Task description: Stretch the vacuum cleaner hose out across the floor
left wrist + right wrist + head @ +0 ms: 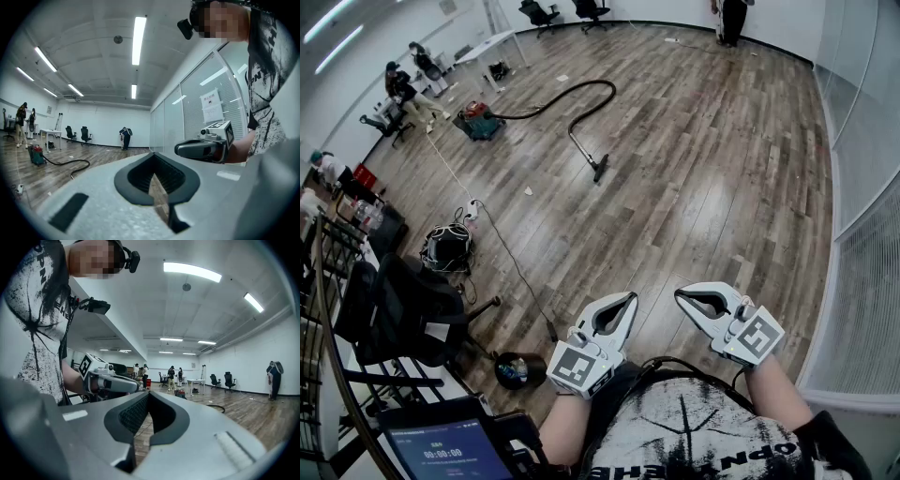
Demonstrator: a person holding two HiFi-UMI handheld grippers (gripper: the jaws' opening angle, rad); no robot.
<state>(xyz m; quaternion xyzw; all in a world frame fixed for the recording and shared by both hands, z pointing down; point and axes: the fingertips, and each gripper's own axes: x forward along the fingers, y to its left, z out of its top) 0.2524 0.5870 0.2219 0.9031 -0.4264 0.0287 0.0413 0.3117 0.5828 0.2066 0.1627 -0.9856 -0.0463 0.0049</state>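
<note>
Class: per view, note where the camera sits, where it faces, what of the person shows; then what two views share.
Head view: head-mounted, steeply down at floor; left gripper, right gripper, shirt.
Left gripper view: on it, across the room; own shut jaws, right gripper, torso.
Right gripper view: likewise; own shut jaws, left gripper, torso.
All share the vacuum cleaner and hose.

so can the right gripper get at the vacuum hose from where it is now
Probably not from here. The hose lies far across the floor, while the right gripper sits close to the person's body, jaws shut. Nothing stands between them, so walking over should do it.
</note>
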